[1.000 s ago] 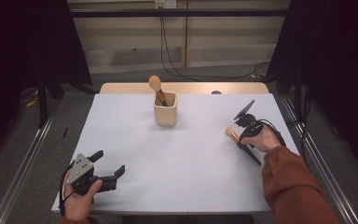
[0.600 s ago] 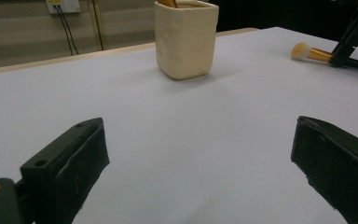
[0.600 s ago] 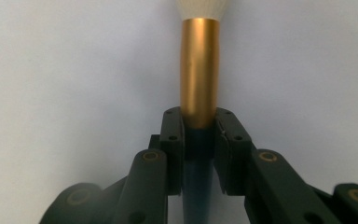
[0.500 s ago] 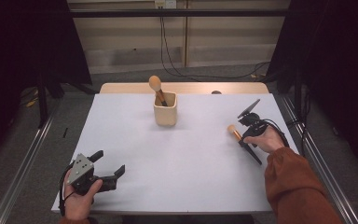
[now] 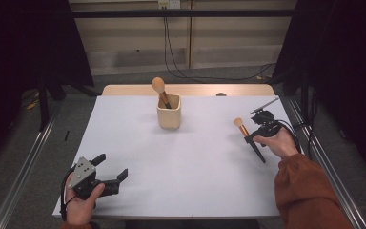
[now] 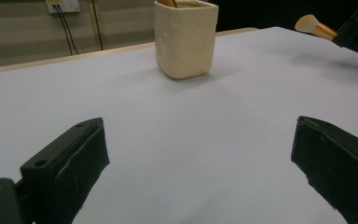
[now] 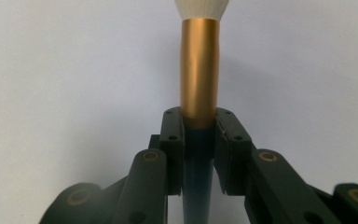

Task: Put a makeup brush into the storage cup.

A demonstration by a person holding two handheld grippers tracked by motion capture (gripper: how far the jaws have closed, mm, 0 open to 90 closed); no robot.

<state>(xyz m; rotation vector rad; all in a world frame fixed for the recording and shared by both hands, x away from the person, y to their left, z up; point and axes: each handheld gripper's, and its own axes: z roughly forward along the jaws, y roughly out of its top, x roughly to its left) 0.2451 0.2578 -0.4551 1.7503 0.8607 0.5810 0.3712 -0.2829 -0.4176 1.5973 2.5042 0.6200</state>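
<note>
Nearest, the left gripper [image 5: 106,172] rests low on the white tabletop [image 5: 181,167], its jaws wide apart with nothing between them. Farther right, the right gripper [image 5: 249,138] has its jaws clamped on the makeup brush [image 7: 199,74], bristles pointing away, lifted above the tabletop. Beyond stands the cream cup [image 5: 168,111] holding another brush [image 5: 160,89].

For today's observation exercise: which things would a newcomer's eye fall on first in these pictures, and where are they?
First, the makeup brush clamped in the right tongs over the table's right side, its pale bristle head toward the middle and its dark handle slanting back toward the person. Next, the cream cup at the far middle of the white table, with a second brush standing in it. The left tongs sit open at the near left corner.
</note>
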